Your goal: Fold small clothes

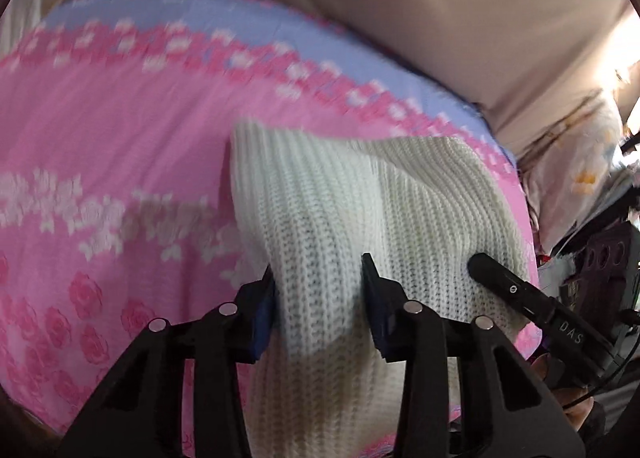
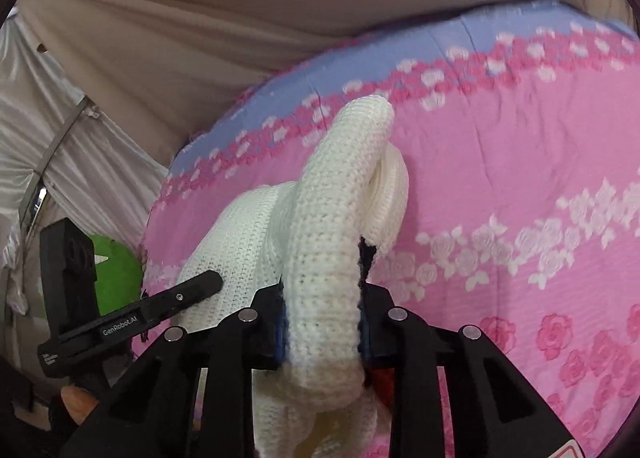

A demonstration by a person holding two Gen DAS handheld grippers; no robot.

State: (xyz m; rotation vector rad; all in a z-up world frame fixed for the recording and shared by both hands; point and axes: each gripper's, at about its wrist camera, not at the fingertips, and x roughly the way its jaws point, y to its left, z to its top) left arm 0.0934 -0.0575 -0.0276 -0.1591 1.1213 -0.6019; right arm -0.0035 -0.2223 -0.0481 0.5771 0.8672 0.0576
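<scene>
The left gripper (image 1: 320, 278) has its two black jaws pinching a bunched fold of a cream-white knitted garment (image 1: 344, 209), with the ribbed knit squeezed between the blue pads. The right gripper (image 2: 322, 290) likewise has its jaws clamped on the same garment (image 2: 332, 225), holding a thick rolled edge of it that arcs upward from the jaws and curls over at the top. From the left wrist view, the knit spreads out beyond the jaws, lifted and draped, with one fingertip of the right gripper (image 1: 496, 278) touching its far side. From the right wrist view, one finger of the left gripper (image 2: 192, 292) presses into the garment's other side. Below the garment lies a pink bedspread (image 1: 100, 161) printed with white and deep pink roses, and the garment hangs over the part near the bedspread's lavender-blue border (image 1: 160, 17). Beyond that border hangs beige cloth (image 2: 200, 17). A green object (image 2: 120, 274) sits past the bedspread's edge in the right wrist view.
</scene>
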